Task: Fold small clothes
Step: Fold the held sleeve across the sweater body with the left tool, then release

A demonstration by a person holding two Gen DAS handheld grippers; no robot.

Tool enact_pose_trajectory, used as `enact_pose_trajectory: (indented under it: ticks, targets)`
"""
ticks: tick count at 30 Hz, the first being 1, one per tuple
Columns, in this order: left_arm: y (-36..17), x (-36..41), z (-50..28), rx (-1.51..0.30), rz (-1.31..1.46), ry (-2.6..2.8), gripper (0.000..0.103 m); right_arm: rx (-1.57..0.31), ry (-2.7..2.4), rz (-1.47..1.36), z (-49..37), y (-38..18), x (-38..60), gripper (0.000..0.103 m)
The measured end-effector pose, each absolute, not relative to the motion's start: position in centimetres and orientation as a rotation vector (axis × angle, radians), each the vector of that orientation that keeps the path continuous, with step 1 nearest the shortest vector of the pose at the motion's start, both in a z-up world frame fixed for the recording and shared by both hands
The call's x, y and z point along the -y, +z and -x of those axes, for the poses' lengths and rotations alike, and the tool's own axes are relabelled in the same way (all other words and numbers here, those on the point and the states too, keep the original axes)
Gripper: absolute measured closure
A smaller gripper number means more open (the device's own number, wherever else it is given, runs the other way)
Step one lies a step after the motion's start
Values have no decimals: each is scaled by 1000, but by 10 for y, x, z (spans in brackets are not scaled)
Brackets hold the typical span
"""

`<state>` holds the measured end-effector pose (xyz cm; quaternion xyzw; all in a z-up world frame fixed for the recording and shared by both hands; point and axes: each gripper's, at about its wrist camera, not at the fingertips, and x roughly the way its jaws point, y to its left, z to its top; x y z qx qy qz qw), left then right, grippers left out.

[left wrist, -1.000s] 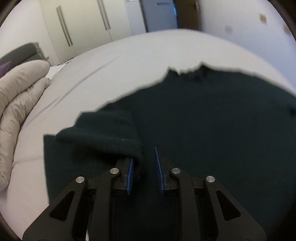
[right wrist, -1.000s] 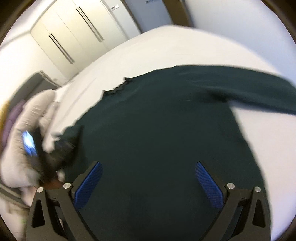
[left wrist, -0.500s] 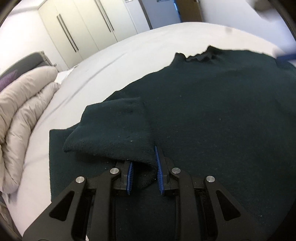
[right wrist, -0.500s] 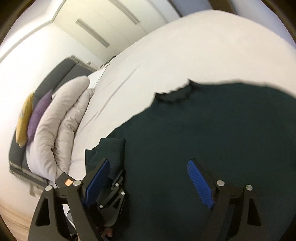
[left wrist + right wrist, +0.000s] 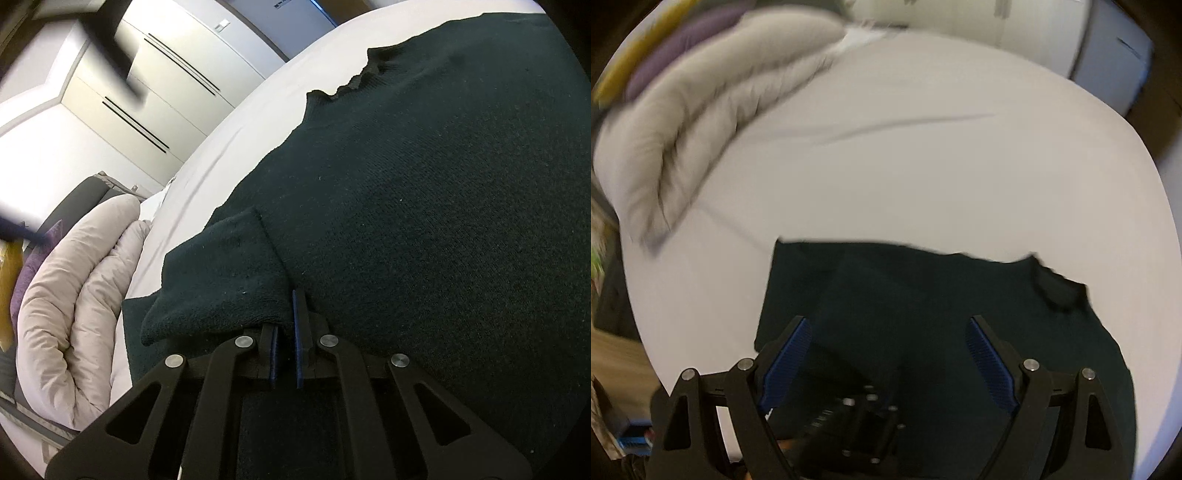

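White bed (image 5: 236,122) fills the bkgd, pale wardrobe doors (image 5: 147,99) behind, beige duvet (image 5: 74,295) bunched at left w/ a purple cushion (image 5: 33,258) past it. Left wrist view: dark green sweater (image 5: 443,206) lies flat on the sheet, scalloped collar (image 5: 354,83) toward the far side. Left gripper (image 5: 285,325) is clamped tight on the folded-over sleeve (image 5: 221,280), cuff edge pinched between the blue pads.

Right wrist view, blurry: same sweater (image 5: 923,314) spread on the bed (image 5: 923,166), duvet (image 5: 701,92) upper left. Right gripper (image 5: 886,347) hovers over the cloth, jaws spread wide, nothing gripped. Below it, black hardware, prob the left gripper (image 5: 864,417), sits on the sweater.
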<state>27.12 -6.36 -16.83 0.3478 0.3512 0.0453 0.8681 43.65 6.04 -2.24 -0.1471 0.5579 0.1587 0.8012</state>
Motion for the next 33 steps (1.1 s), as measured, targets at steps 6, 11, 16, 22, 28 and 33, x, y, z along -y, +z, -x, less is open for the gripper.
enact_pose_trajectory:
  ticks: [6, 11, 16, 22, 28, 33]
  targets:
    - [-167, 62, -266, -724, -716, 96, 100, -1319, 253, 497, -443, -72, -116, 18]
    - [-166, 59, -265, -722, -699, 89, 100, -1343, 172, 539, -453, -91, -128, 18]
    - [-165, 58, -267, -721, -684, 83, 100, -1320, 61, 656, -450, -104, -135, 18]
    - [-164, 57, -269, -719, -679, 83, 100, -1282, 17, 704, -447, -107, -138, 17]
    - [-163, 55, -269, -719, -669, 81, 100, -1317, 54, 671, -451, -122, -144, 20]
    - [-162, 54, -269, -719, -667, 82, 100, -1379, 68, 588, -461, -130, -130, 62]
